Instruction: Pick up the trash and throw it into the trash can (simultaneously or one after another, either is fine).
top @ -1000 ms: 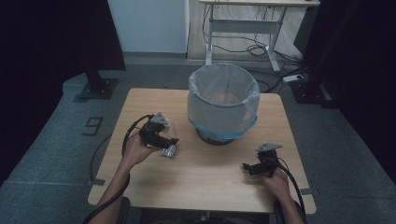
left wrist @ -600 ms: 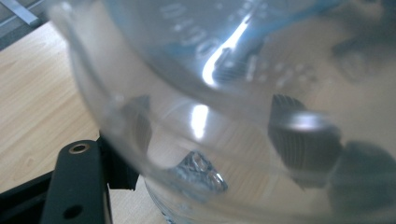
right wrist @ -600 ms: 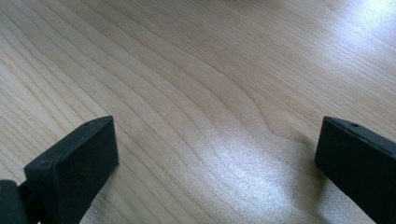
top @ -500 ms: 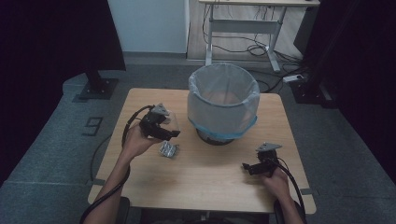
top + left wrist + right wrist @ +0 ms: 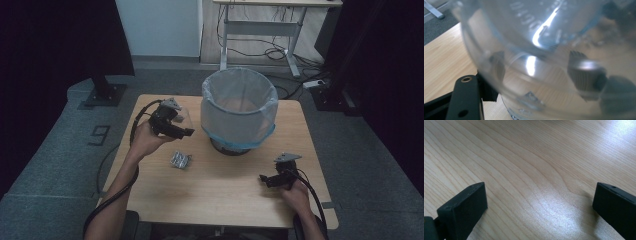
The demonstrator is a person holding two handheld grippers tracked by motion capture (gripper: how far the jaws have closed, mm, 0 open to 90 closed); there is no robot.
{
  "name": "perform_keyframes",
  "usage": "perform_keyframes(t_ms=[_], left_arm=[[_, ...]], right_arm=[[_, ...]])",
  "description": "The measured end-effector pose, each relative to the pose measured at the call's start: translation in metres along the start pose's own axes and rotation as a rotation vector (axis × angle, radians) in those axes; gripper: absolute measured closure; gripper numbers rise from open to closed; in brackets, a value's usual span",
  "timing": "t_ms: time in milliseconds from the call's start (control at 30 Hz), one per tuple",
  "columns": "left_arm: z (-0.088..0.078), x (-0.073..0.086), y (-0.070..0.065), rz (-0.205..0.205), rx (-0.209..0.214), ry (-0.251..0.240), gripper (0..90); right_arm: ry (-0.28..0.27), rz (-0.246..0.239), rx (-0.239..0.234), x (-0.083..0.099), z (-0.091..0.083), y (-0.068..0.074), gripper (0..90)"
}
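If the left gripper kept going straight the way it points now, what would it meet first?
Likely the lined bin: the left gripper, shut on a clear plastic cup, points at its near side, though depth is hard to judge.

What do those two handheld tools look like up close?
Both are black. The left tongs and right tongs each carry a grey three-cornered plate on top and trail a black cable back along the forearm. The right one's fingers are blocky black pads. The person's forearms show no sleeves.
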State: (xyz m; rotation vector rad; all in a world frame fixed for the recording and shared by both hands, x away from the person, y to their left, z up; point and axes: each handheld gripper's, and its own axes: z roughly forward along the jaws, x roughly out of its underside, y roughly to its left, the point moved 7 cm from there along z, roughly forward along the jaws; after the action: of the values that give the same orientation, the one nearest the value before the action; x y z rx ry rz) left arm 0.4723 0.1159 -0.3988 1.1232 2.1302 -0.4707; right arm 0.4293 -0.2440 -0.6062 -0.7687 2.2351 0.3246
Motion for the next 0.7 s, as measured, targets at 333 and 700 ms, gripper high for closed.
perform_keyframes(t_ms=[333, 700], left_arm=[[-0.009, -0.024, 0.002, 0.009, 0.000, -0.005, 31.4], [-0.021, -0.045, 0.006, 0.006, -0.004, -0.013, 31.7]], right_arm=[[0.001, 0.001, -0.001, 0.000, 0.000, 0.000, 0.0], [0.001, 0.002, 0.000, 0.000, 0.000, 0.000, 0.0]])
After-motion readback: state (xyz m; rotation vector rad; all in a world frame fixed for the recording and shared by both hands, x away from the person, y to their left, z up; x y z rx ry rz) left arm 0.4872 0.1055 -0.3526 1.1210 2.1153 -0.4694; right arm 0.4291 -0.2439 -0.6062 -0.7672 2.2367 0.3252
